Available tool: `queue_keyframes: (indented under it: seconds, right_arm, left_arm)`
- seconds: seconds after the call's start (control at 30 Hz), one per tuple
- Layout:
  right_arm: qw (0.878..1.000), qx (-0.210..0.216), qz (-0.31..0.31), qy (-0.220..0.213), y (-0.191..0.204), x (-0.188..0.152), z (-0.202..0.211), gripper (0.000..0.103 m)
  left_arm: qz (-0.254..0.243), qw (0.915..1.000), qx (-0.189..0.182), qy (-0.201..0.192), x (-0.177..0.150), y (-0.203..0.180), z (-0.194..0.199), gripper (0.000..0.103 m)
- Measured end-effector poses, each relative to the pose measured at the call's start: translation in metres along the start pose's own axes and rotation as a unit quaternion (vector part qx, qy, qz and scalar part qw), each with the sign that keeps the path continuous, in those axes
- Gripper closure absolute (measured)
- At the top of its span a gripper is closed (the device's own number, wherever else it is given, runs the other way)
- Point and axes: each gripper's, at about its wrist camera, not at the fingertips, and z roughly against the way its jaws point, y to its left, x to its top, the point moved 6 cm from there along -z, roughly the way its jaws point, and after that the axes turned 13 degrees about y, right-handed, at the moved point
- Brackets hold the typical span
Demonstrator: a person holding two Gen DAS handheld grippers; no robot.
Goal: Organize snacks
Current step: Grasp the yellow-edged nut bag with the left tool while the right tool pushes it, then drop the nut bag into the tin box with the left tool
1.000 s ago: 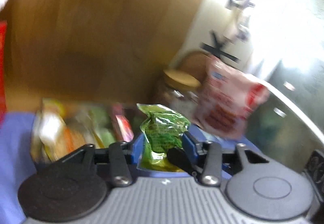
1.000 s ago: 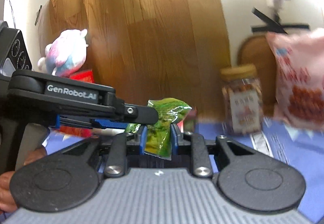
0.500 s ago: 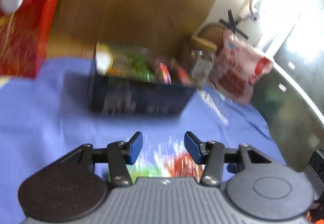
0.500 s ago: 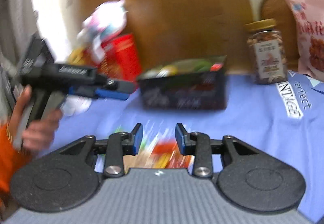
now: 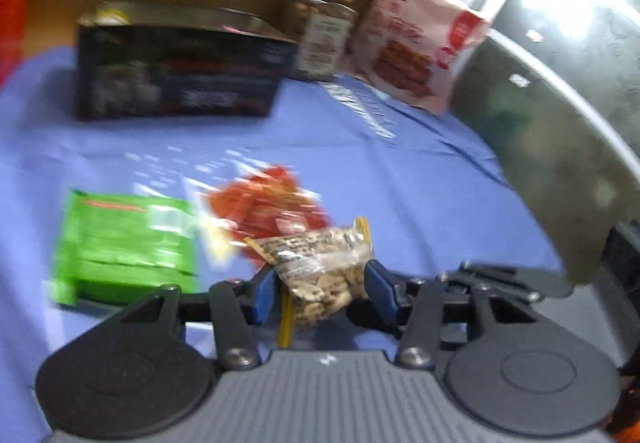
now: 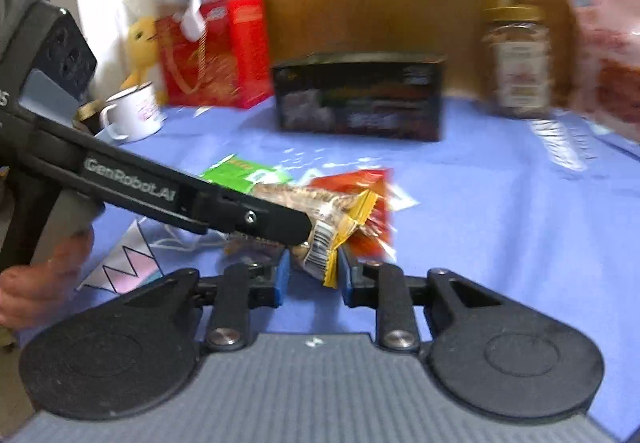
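Left wrist – left gripper (image 5: 320,289) and right gripper (image 6: 311,269), just closing, clamp seed packet (image 5: 320,263)

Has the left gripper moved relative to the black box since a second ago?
Yes. The left gripper has pulled back from over the black box toward the near packets.

You are looking at a desk (image 5: 420,171) with a box (image 5: 176,71) sitting at the far side, a jar (image 5: 324,31) just right of it and a large bag (image 5: 416,43) leaning right of the jar. Near you, a flat packet (image 5: 124,243) is lying left, a crinkled packet (image 5: 268,203) right of it, and a nut packet (image 5: 320,271) is sitting nearest, partly overlapping the crinkled one.
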Motion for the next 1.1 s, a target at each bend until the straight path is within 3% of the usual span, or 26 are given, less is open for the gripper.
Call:
queue_keyframes:
  seconds: [0.2, 0.33, 0.4, 0.47, 0.53, 0.63, 0.77, 0.87, 0.93, 1.03, 1.1]
  right_arm:
    - [0.998, 0.001, -0.057, -0.003, -0.034, -0.019, 0.011, 0.075]
    - [0.999, 0.004, -0.042, -0.008, -0.036, -0.020, 0.010, 0.073]
    - [0.999, 0.003, -0.030, -0.010, -0.035, -0.017, 0.010, 0.072]
    - [1.000, 0.009, -0.024, -0.009, -0.036, -0.016, 0.008, 0.072]
    - [1.000, 0.010, -0.021, -0.013, -0.034, -0.013, 0.008, 0.077]
    - [0.999, 0.004, -0.008, -0.041, -0.027, -0.007, 0.018, 0.081]
    - [0.996, 0.014, 0.013, -0.090, -0.017, 0.034, 0.030, 0.081]
    - [0.993, 0.019, 0.033, -0.114, -0.014, 0.087, 0.019, 0.081]
    - [0.991, 0.025, 0.037, -0.123, -0.016, 0.132, -0.002, 0.079]
    - [0.994, 0.009, 0.029, -0.100, -0.024, 0.178, -0.047, 0.062]
    - [0.996, -0.046, 0.020, -0.072, -0.036, 0.172, -0.062, 0.063]
  left_arm:
    - [0.005, 0.9988, -0.012, -0.047, -0.008, -0.017, -0.026, 0.055]
    - [-0.013, 0.9980, 0.001, -0.062, -0.012, -0.024, -0.024, 0.050]
    - [0.003, 0.9981, -0.003, -0.062, -0.010, -0.022, -0.021, 0.049]
    - [0.028, 0.9979, -0.013, -0.058, -0.006, -0.015, -0.020, 0.057]
    - [0.027, 0.9983, 0.001, -0.051, -0.002, -0.015, -0.021, 0.065]
    - [0.015, 0.9977, 0.006, -0.066, 0.005, -0.021, -0.005, 0.066]
    - [-0.010, 0.9928, 0.028, -0.116, 0.038, -0.021, 0.037, 0.066]
    - [0.004, 0.9888, 0.042, -0.143, 0.085, 0.000, 0.061, 0.067]
    - [-0.003, 0.9830, 0.076, -0.167, 0.122, 0.018, 0.066, 0.061]
    - [0.009, 0.9839, 0.090, -0.154, 0.164, 0.055, 0.044, 0.053]
    - [0.058, 0.9826, 0.125, -0.125, 0.170, 0.084, 0.028, 0.058]
